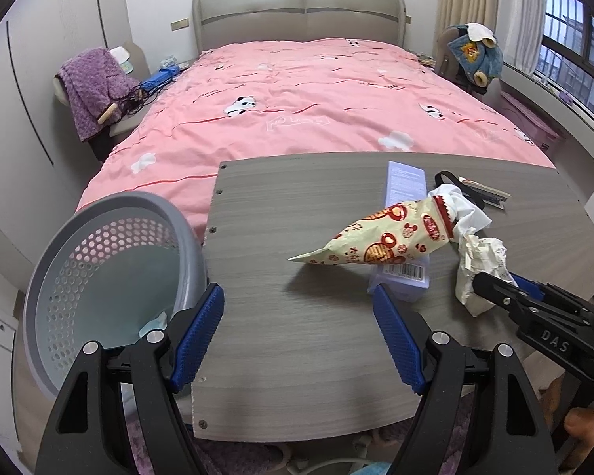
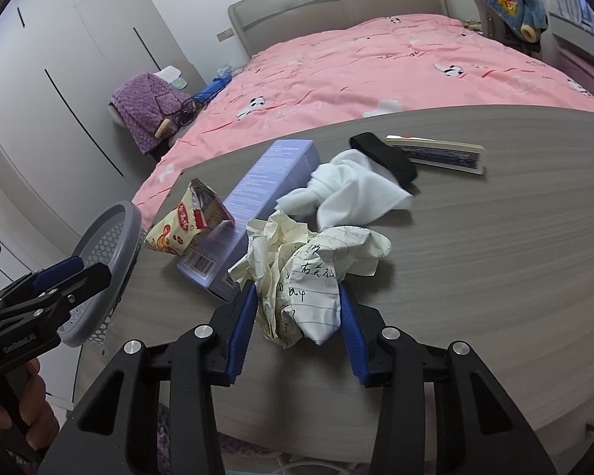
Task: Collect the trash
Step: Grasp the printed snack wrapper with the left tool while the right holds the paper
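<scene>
The right claw (image 2: 297, 316) is clenched on the crumpled lined paper (image 2: 316, 273) at the near edge of the grey table (image 2: 475, 277), blue pads pressing both its sides. The left claw (image 1: 299, 340) hangs released over bare tabletop, nothing between its jaws. Left of the table stands the grey perforated basket (image 1: 111, 273). Beyond the paper lie a purple box (image 2: 265, 198), a printed snack bag (image 1: 380, 239) and a white cloth (image 2: 352, 190), with the pink bed (image 1: 297, 99) farthest.

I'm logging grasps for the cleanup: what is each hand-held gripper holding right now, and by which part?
The right hand-held gripper grips the crumpled paper across its near end. The left hand-held gripper is open, holding nothing.
</scene>
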`<state>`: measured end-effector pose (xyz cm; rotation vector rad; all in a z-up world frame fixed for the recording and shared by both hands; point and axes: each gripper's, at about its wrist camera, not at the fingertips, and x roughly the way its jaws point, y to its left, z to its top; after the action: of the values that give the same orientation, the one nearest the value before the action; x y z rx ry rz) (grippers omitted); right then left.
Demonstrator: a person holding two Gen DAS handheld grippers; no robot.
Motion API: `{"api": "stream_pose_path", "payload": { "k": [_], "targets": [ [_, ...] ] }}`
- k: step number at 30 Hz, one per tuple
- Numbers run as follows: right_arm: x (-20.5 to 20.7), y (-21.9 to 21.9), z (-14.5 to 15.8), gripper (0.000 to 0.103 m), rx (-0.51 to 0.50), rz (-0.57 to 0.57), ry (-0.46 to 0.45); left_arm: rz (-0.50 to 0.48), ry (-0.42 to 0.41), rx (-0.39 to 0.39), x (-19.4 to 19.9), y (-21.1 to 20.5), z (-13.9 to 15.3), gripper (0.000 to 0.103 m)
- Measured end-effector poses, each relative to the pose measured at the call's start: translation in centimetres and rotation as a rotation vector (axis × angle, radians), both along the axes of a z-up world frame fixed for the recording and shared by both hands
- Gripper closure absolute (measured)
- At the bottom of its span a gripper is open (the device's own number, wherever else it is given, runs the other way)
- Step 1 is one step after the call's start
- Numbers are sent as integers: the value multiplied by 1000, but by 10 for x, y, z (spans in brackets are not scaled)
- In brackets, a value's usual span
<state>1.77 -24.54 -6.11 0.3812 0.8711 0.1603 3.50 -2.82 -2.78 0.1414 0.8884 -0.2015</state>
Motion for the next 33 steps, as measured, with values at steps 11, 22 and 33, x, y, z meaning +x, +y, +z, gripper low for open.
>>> {"api": "stream_pose_path", "payload": {
  "k": [11, 22, 33],
  "targets": [
    [-15, -19, 5, 63, -4, -35, 1, -168, -13, -14, 12, -24, -2, 29],
    [-19, -24, 8, 62, 13, -41, -9, -378, -37, -20, 27, -40, -8, 29],
    [-17, -25, 11, 62, 30, -40, -14, -415, 10, -18, 46, -44, -24, 29]
  ]
}}
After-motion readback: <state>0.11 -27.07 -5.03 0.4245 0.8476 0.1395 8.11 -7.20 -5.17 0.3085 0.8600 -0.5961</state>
